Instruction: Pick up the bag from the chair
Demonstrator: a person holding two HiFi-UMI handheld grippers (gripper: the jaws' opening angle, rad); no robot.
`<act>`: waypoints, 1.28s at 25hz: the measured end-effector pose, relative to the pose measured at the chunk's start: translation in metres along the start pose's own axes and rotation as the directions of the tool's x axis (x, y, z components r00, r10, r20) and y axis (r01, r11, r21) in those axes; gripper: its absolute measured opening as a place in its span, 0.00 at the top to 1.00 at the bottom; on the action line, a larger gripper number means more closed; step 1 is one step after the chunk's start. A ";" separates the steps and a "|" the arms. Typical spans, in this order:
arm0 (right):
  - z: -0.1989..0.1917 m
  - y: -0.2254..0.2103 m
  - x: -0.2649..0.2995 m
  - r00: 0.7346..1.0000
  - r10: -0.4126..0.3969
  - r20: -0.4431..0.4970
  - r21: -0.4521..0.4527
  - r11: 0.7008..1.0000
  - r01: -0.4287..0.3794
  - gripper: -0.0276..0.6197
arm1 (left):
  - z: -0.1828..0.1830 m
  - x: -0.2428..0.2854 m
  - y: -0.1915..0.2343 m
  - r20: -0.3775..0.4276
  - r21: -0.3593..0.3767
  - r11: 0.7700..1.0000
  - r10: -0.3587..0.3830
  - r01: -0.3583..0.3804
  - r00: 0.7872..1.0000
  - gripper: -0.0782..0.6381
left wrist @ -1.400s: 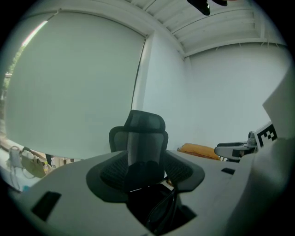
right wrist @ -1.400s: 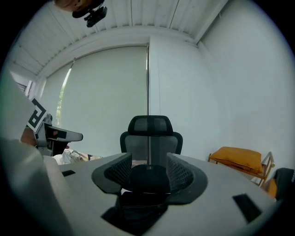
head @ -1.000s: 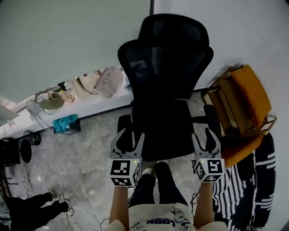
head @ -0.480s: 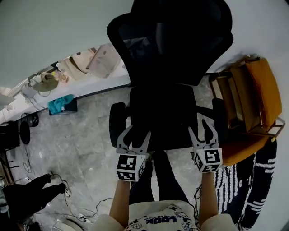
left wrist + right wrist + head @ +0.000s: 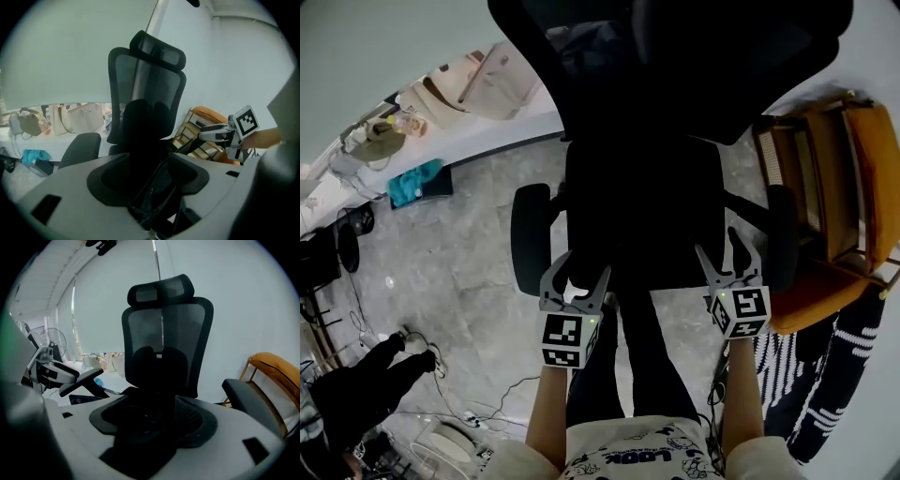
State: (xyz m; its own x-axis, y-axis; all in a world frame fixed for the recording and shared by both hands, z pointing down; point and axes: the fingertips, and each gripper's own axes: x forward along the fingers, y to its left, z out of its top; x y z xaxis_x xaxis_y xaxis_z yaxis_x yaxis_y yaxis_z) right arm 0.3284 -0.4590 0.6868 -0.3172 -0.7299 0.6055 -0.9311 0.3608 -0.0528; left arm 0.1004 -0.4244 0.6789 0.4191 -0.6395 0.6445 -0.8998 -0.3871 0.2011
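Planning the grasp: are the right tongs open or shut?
Open. In the head view the right tongs stand with jaws spread wide at the black mesh office chair's seat edge.

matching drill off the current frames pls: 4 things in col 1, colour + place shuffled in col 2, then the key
Column 1
1. office chair
2. wooden-framed chair
3. floor bundle
4. handbags

Column 2
A. beige, on the ledge along the wall
B. black, directly ahead of the person
C. teal, on the floor below the ledge
D. orange, at the person's right

Pairs: 1-B, 2-D, 3-C, 4-A
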 end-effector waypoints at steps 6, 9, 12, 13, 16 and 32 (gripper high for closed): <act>-0.035 -0.004 0.030 0.998 0.032 -0.050 -0.015 0.999 -0.033 0.44 | -0.047 0.025 0.008 -0.053 -0.029 1.000 -0.001 0.000 0.999 0.52; -0.050 -0.007 0.041 0.996 0.056 -0.069 -0.026 0.998 -0.058 0.40 | -0.066 0.035 0.008 -0.078 -0.036 0.999 0.003 -0.006 0.997 0.52; -0.063 -0.008 0.050 0.993 0.078 -0.089 -0.049 0.995 -0.082 0.38 | -0.081 0.042 0.009 -0.100 -0.036 0.999 0.013 -0.016 0.995 0.51; -0.066 -0.008 0.053 0.992 0.086 -0.097 -0.055 0.994 -0.091 0.38 | -0.084 0.044 0.010 -0.104 -0.042 0.999 0.016 -0.021 0.994 0.51; -0.074 -0.008 0.065 0.987 0.111 -0.120 -0.067 0.991 -0.120 0.37 | -0.092 0.050 0.015 -0.112 -0.054 0.998 0.024 -0.030 0.993 0.51; -0.087 0.009 0.093 0.970 0.214 -0.118 -0.078 0.972 -0.224 0.61 | -0.122 0.072 0.013 -0.145 -0.074 0.997 -0.028 0.018 0.989 0.71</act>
State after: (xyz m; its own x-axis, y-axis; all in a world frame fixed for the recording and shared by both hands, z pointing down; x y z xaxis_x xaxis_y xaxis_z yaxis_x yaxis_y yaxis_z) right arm 0.3061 -0.4732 0.8117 -0.4855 -0.5624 0.6694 -0.8196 0.5592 -0.1246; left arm 0.1044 -0.3942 0.8175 0.4224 -0.5257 0.7384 -0.8989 -0.3479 0.2665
